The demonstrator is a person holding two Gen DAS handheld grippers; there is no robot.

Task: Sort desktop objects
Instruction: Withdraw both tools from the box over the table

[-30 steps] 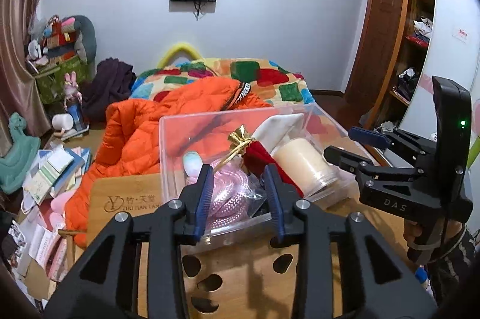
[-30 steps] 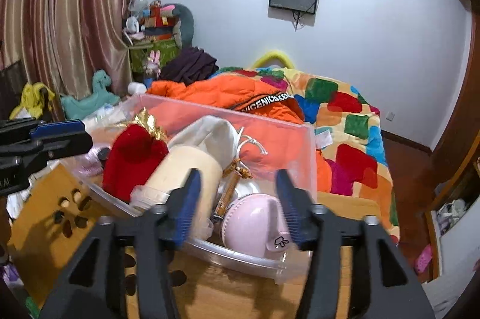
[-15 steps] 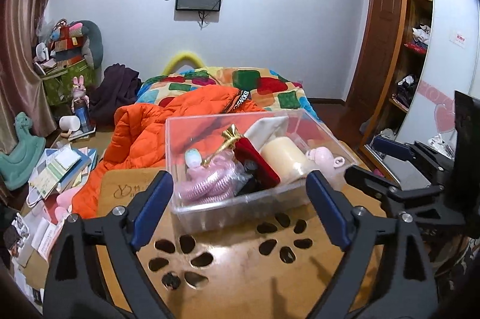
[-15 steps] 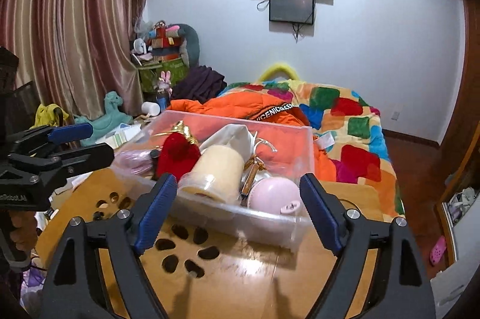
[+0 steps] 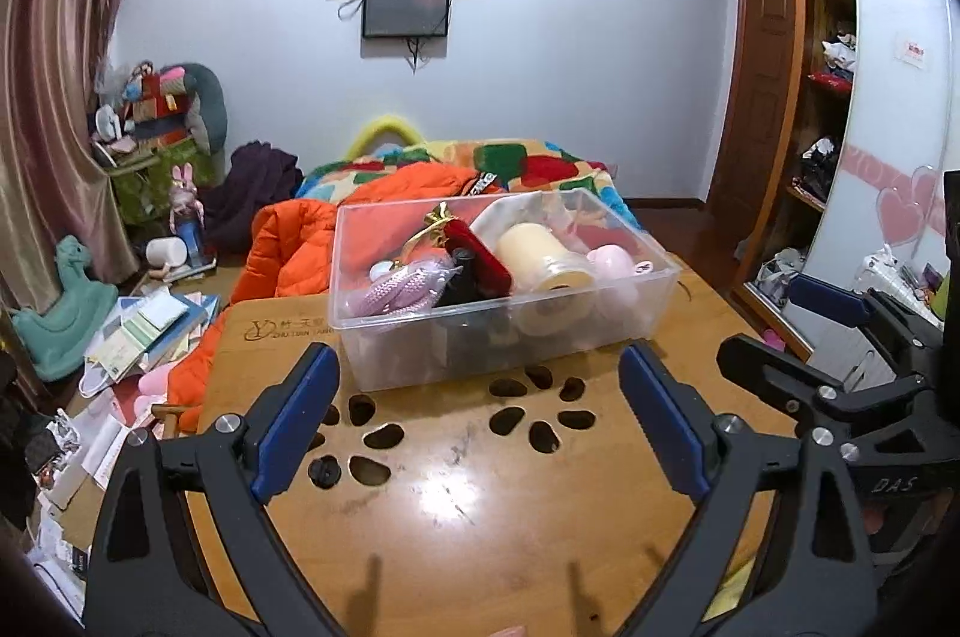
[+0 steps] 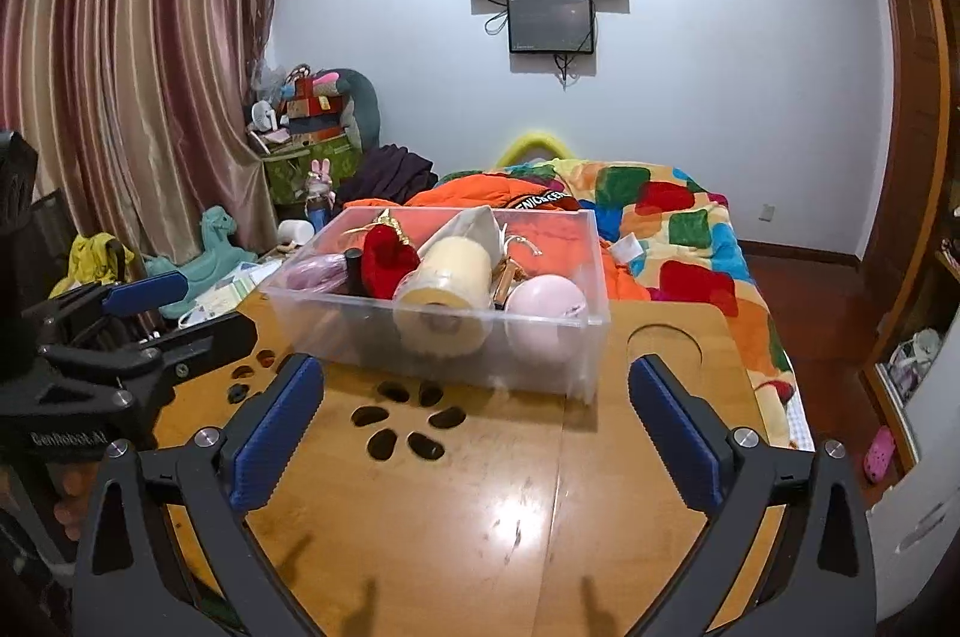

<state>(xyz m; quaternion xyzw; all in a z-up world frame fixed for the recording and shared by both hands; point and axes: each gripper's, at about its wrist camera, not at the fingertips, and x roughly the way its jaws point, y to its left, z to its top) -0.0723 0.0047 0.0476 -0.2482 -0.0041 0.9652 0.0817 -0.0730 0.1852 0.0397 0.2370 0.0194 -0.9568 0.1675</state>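
Left wrist view shows the left gripper (image 5: 477, 427) spread wide with nothing between its blue pads (image 5: 297, 421). Its jaws have just been opening. It hangs over the wooden counter (image 5: 480, 505). The clear box (image 5: 498, 337) sits at the far end of the counter, apart from both grippers. Inside it are a cream roll (image 5: 543, 256), a red pouch (image 5: 480, 256), a pink ball (image 5: 612, 262) and a pink bundle (image 5: 402, 286). In the right wrist view, the right gripper (image 6: 474, 433) is also wide open and holds nothing. Its jaws have just been opening too. Behind the counter is a bed (image 6: 678, 223) with an orange jacket (image 6: 480, 193) on it.
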